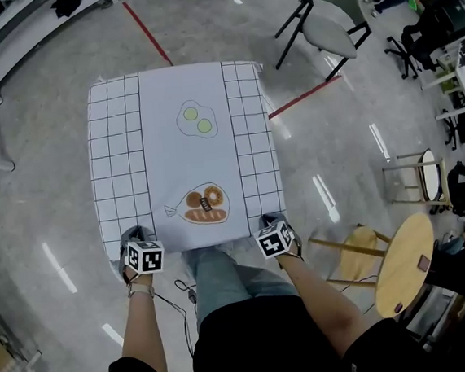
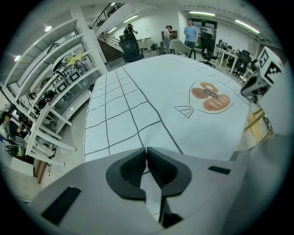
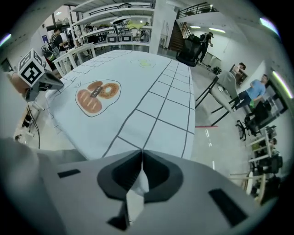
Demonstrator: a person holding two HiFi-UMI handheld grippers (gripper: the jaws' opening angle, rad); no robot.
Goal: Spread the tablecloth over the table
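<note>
– Lying flat, is it?
– Flat and smooth. The tablecloth covers the whole square top. It is pale fabric with a plain middle band and black-lined grid strips down both sides, and its edges hang over.
– Any print?
– Two fried eggs drawn at the far end and an oval plate of bread at the near end (browns and orange, outlined in black).
– And the grippers?
– The left gripper has its ribbed black pads pinched together on the cloth at the near left corner, with a sliver of fabric showing between them. The right gripper is clamped the same way at the near right corner, the cloth creased in its pads.
– Around it?
– A glossy grey floor and a round wooden stool to the right.
</note>
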